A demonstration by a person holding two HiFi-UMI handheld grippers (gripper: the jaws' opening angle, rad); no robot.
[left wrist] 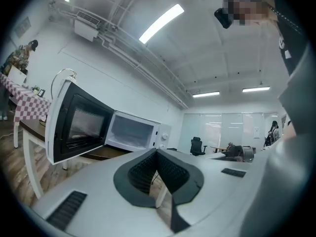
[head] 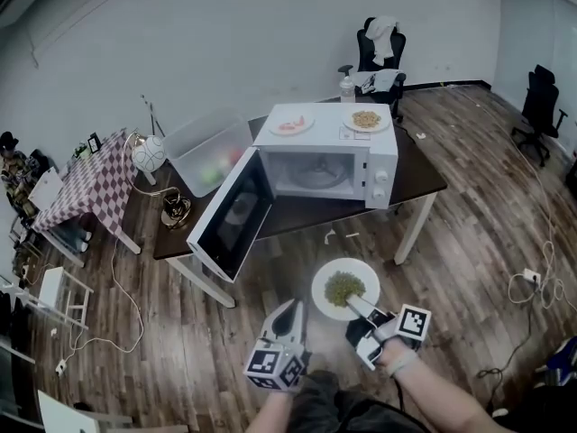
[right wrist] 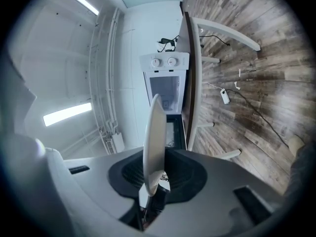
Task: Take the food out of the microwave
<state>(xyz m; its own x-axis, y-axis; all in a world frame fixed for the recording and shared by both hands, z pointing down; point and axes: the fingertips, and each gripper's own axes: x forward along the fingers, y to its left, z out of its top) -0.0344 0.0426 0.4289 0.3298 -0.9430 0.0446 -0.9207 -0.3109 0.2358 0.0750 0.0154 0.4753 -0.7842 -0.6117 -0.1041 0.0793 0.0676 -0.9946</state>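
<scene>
A white plate of green food point(head: 345, 287) hangs over the wooden floor in front of the table, its near rim pinched by my right gripper point(head: 357, 308), which is shut on it. In the right gripper view the plate point(right wrist: 154, 137) stands edge-on between the pads. The white microwave point(head: 325, 165) sits on the dark table point(head: 419, 180) with its door point(head: 233, 216) swung wide to the left and its chamber bare. My left gripper point(head: 291, 317) is beside the plate on the left, shut and holding nothing. From the left gripper point(left wrist: 157, 154) the open microwave point(left wrist: 133, 132) shows ahead.
Two more plates of food point(head: 291, 124) point(head: 366, 120) rest on top of the microwave. A clear plastic bin point(head: 207, 152) and a lamp stand to its left, with a checked table point(head: 86, 183) further left. Office chairs point(head: 379, 52) and floor cables point(head: 532, 287) lie beyond.
</scene>
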